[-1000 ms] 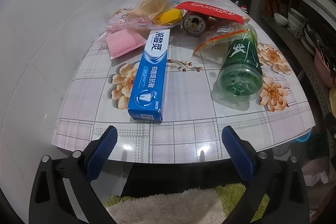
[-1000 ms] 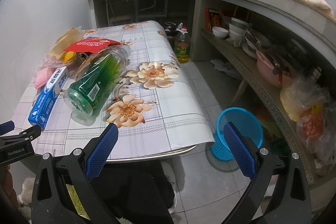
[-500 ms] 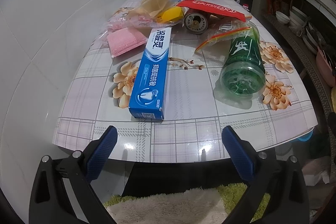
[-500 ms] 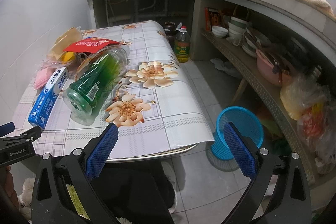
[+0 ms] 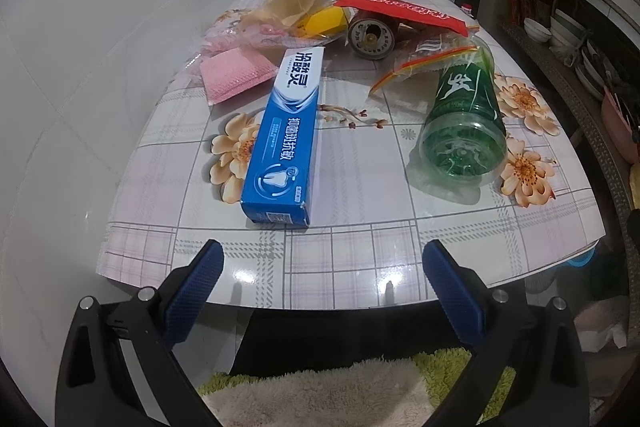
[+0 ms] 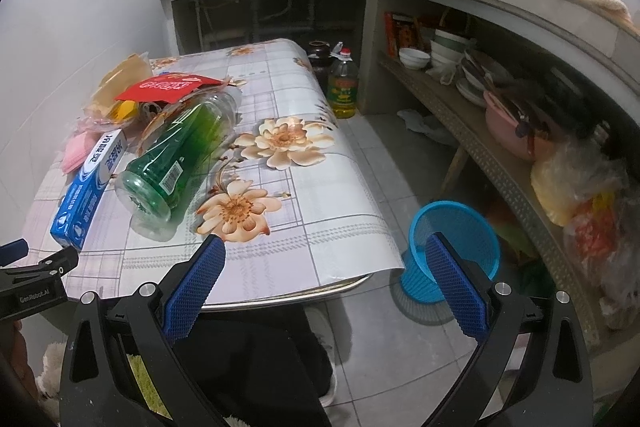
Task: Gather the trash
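Toothpaste box (image 5: 285,135): flat on the table (image 5: 352,247), narrow end toward the near edge, easy to straddle.
Green bottle (image 5: 464,119): on its side, base forward, just right of the box.
Blue bin (image 6: 454,247): on the floor beside the table, likely the drop point.
Left gripper (image 5: 318,283): spread wide, empty, short of the box.
Right gripper (image 6: 326,281): spread wide, empty, between table corner and bin.
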Tool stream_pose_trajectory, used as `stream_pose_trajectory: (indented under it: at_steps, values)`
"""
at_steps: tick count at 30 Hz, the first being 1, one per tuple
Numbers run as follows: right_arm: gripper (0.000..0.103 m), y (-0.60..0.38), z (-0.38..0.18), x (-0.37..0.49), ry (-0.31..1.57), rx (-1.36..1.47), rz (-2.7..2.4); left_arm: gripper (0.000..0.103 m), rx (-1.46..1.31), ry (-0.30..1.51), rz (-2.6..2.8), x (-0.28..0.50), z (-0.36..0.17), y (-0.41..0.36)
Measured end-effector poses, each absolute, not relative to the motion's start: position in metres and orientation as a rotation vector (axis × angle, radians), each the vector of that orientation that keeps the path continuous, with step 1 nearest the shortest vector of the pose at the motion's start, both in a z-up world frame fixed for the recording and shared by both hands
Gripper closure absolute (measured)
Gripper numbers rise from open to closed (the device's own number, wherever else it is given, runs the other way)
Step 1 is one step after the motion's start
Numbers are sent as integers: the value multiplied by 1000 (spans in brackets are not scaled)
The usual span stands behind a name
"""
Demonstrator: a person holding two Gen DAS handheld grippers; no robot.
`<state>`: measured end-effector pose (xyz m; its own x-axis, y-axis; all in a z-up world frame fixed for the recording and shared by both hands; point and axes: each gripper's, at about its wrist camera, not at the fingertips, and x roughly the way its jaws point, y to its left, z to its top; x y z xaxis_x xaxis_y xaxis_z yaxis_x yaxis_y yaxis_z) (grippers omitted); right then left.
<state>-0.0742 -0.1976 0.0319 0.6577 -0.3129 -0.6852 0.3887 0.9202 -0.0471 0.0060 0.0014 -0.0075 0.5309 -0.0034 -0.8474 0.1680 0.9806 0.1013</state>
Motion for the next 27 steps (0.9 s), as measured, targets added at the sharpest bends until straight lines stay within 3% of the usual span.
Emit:
stream_pose_trajectory:
  at_steps: [20,27]
  values:
    - [7,-181,68,17,646,104,-324,6,79,914,-15,89,11,76]
    - [7,-160,74,45,601,36,-247,6,-34,783,-183,117,27,98]
